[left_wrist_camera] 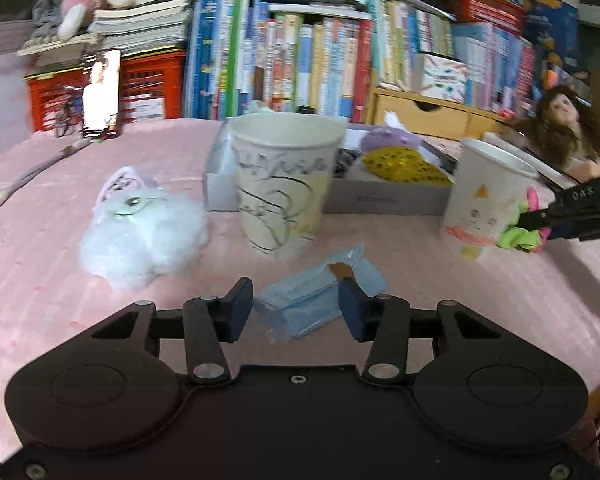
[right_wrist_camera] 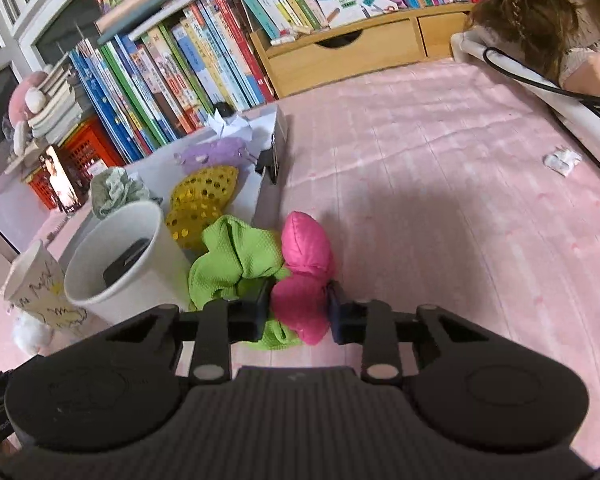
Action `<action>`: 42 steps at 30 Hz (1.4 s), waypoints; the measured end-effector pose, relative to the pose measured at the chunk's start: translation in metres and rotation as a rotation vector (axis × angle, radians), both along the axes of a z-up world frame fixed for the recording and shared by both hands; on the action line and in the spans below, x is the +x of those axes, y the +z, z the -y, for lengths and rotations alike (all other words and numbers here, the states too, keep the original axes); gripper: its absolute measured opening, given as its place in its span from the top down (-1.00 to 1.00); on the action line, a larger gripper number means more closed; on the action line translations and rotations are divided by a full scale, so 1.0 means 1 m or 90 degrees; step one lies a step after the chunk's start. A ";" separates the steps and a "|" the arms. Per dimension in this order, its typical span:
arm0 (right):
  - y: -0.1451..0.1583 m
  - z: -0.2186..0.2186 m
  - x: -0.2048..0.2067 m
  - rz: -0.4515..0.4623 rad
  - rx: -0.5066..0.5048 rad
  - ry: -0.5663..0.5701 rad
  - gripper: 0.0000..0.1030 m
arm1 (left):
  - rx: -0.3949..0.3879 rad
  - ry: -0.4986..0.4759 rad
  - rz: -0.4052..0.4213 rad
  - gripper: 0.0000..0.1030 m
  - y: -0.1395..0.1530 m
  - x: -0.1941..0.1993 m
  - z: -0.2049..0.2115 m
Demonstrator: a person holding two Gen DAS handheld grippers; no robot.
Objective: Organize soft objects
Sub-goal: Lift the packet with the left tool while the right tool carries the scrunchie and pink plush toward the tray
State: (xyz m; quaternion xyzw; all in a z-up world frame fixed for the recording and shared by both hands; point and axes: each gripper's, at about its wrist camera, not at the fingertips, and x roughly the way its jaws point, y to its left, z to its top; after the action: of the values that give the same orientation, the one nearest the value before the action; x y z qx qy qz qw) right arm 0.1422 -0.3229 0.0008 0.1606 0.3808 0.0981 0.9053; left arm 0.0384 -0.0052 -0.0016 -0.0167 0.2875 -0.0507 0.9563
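A blue soft packet in clear wrap [left_wrist_camera: 308,300] lies on the pink tablecloth, between the pads of my left gripper [left_wrist_camera: 296,312]. The pads stand at its two sides and it looks unsquashed. A white fluffy toy [left_wrist_camera: 140,236] sits to the left of it. My right gripper [right_wrist_camera: 298,304] is shut on a pink and green fabric piece [right_wrist_camera: 304,256], with the pink part pinched between the pads. The left wrist view shows the same fabric piece [left_wrist_camera: 520,236] beside the cat-drawn paper cup [left_wrist_camera: 480,200].
A scribbled paper cup [left_wrist_camera: 284,184] stands just beyond the packet. Behind it a shallow white box [left_wrist_camera: 380,200] holds a yellow spotted item [right_wrist_camera: 200,200], a purple one [right_wrist_camera: 216,152] and a grey-green cloth [right_wrist_camera: 112,192]. Books, a doll [left_wrist_camera: 564,128] and a propped phone [left_wrist_camera: 100,94] ring the table.
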 end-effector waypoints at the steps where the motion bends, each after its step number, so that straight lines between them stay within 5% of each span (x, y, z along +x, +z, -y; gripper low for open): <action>1: 0.001 -0.001 -0.003 -0.003 -0.001 0.001 0.34 | 0.004 -0.006 0.000 0.08 0.000 -0.002 0.001; 12: 0.001 -0.010 -0.046 -0.016 0.007 0.044 0.34 | 0.030 -0.094 -0.013 0.05 -0.001 -0.014 0.019; 17: 0.002 -0.018 -0.055 -0.017 0.016 0.073 0.34 | 0.071 -0.079 0.037 -0.61 0.001 -0.019 0.026; 21: 0.003 -0.029 -0.061 -0.009 0.005 0.094 0.32 | 0.089 -0.102 0.027 -0.61 -0.002 -0.007 0.030; 25: 0.004 -0.037 -0.064 -0.004 0.001 0.110 0.32 | 0.049 -0.106 -0.011 -0.42 -0.009 0.009 0.028; 30: 0.006 -0.047 -0.068 0.004 -0.010 0.126 0.32 | 0.036 -0.100 -0.016 0.27 -0.006 0.012 0.027; 42: 0.025 -0.058 -0.076 0.022 -0.018 0.125 0.39 | 0.028 -0.129 0.011 0.31 0.020 -0.004 0.034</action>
State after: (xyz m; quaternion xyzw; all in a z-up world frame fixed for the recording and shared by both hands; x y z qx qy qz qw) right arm 0.0663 -0.2649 0.0259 0.1079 0.3800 0.1836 0.9001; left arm 0.0344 -0.0392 0.0183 0.0340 0.2805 -0.1408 0.9489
